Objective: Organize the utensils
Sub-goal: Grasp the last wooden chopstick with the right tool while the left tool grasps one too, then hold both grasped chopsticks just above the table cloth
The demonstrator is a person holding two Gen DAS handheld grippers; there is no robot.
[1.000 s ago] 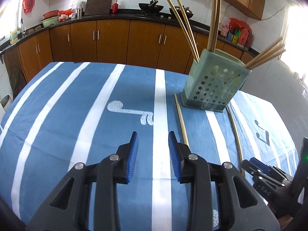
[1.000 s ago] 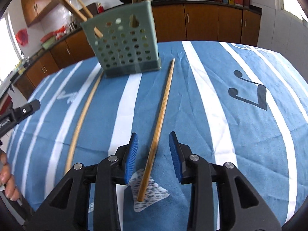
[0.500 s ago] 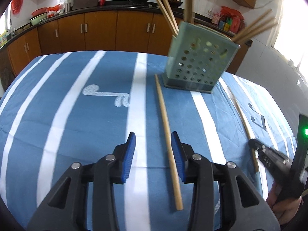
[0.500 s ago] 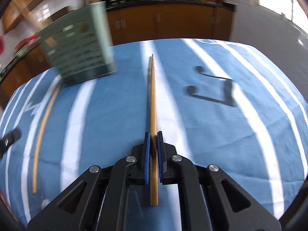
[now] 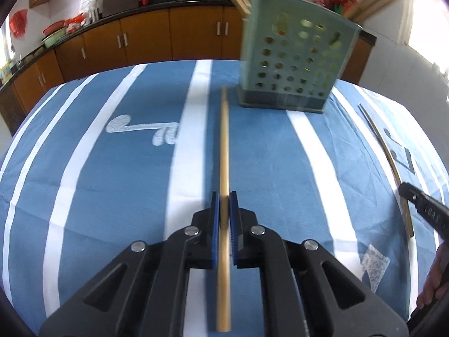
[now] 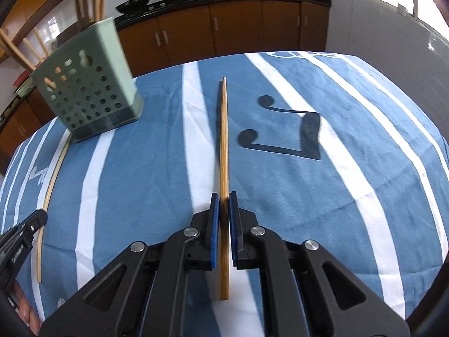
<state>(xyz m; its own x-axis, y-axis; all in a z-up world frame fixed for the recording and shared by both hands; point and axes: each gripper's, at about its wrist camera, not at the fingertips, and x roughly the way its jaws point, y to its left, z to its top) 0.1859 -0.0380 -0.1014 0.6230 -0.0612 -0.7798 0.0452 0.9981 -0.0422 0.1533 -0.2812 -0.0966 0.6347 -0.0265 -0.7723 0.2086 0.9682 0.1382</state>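
My left gripper (image 5: 224, 196) is shut on a wooden chopstick (image 5: 224, 146) that points forward over the blue striped tablecloth (image 5: 112, 168). My right gripper (image 6: 224, 196) is shut on a second wooden chopstick (image 6: 223, 129), which also shows at the right of the left wrist view (image 5: 390, 157). The green perforated utensil holder (image 5: 294, 59) stands upright at the far side with several chopsticks in it; it also shows at the left of the right wrist view (image 6: 87, 84). The left gripper's chopstick lies along the left of the right wrist view (image 6: 52, 182).
Wooden kitchen cabinets (image 5: 146, 39) and a dark counter with woks run behind the table. A dark music-note print (image 6: 291, 137) marks the cloth. The right gripper's tip (image 5: 421, 210) shows at the left view's right edge; the left gripper's tip (image 6: 22, 238) at the right view's left.
My left gripper moved right and shut on its chopstick. My right gripper shut on its chopstick half a second ago, still holds it, and has swung right of the holder.
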